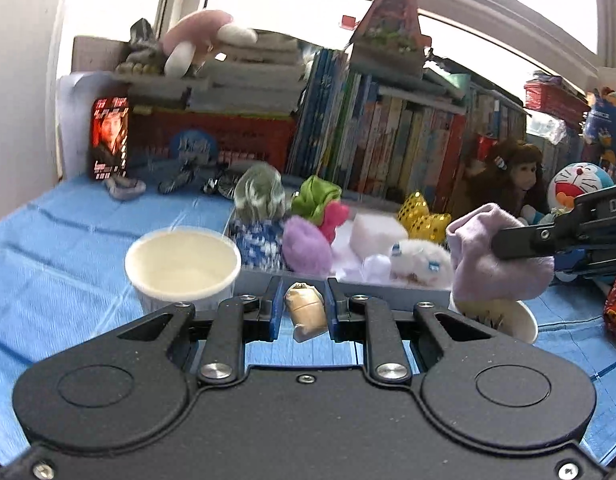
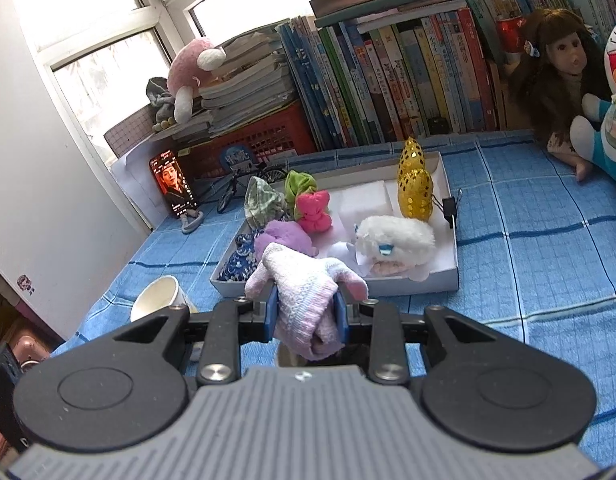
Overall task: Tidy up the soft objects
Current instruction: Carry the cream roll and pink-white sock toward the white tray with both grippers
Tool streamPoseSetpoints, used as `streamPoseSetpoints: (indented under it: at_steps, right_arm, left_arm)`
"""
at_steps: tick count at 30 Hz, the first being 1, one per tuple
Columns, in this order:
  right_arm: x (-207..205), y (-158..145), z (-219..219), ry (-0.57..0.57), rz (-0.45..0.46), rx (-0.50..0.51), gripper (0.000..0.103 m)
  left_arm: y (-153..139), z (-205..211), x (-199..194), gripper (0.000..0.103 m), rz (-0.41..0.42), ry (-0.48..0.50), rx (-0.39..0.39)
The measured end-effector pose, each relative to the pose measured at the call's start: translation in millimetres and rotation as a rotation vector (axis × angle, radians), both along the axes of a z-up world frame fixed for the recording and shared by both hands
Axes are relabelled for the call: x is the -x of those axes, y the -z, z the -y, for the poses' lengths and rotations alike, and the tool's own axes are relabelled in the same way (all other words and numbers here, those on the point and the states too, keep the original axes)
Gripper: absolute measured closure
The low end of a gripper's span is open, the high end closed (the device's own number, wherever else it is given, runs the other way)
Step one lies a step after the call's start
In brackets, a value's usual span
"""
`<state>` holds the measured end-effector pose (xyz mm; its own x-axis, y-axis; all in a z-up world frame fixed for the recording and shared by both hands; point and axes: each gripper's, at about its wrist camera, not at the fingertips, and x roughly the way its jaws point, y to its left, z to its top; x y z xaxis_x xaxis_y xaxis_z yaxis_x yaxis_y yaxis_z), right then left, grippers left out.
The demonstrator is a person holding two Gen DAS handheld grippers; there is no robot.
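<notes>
Right gripper (image 2: 304, 310) clamped narrow on a pale pink-lilac sock (image 2: 308, 300), blue pads (image 2: 271, 312) pressing into the knit from both sides, cloth bunched up above the fingers and drooping in a folded lump below them. Seen from the left wrist, same sock (image 1: 496, 256) hanging from the black fingers of the right gripper (image 1: 504, 246) directly over a paper cup (image 1: 512, 320) at the near right corner of the box, cup rim partly hidden by the cloth; contact between sock and cup not clear. Left gripper (image 1: 303, 308) closed partway, blue pads (image 1: 275, 312) flanking a small tan bundle (image 1: 305, 310) that fills the gap between them; apparently gripped, though firm contact hard to confirm. Just ahead and left of it, a second, wider paper cup (image 1: 183, 268) standing upright on the blue checked cloth (image 1: 67, 260), beside the box's near left corner. Behind, a shallow white box (image 2: 452, 256) holding soft things: purple plush (image 2: 285, 236), pink plush (image 2: 314, 210), green cloth (image 2: 299, 184), blue patterned fabric (image 2: 237, 262), white fluffy toy (image 2: 396, 236), white foam block (image 2: 366, 200), and a gold sequinned piece (image 2: 414, 182) upright at the far right. Books (image 2: 388, 72) lined up along the back.
</notes>
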<state>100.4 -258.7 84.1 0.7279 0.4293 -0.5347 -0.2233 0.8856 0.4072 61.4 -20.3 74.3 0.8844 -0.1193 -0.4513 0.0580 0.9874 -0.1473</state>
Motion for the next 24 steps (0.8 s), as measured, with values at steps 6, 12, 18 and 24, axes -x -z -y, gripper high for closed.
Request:
streamPoseSetpoints:
  at_steps: [6,12,18,24]
  right_arm:
    - [-13.7,-11.4,-3.0,0.014,0.022,-0.008,0.068]
    - [-30.4,-23.0,-7.3,0.036,0.048,-0.009,0.068]
    - [-51.5,-24.9,-8.3,0.054,0.055,-0.023,0.068]
    - [-77.0,-18.6,-8.2,0.059,0.034,-0.015,0.068]
  left_arm:
    - [-28.3,-2.3,-29.7,0.083,-0.009,0.064,-0.017]
    - [-53.9,-3.1,-67.4,0.083,-0.04,0.131,-0.002]
    - [-66.6,-5.7,-111.8,0.083,-0.121,0.189,0.031]
    - [-71.6,-12.8,-157.1,0.083,-0.194,0.179,0.073]
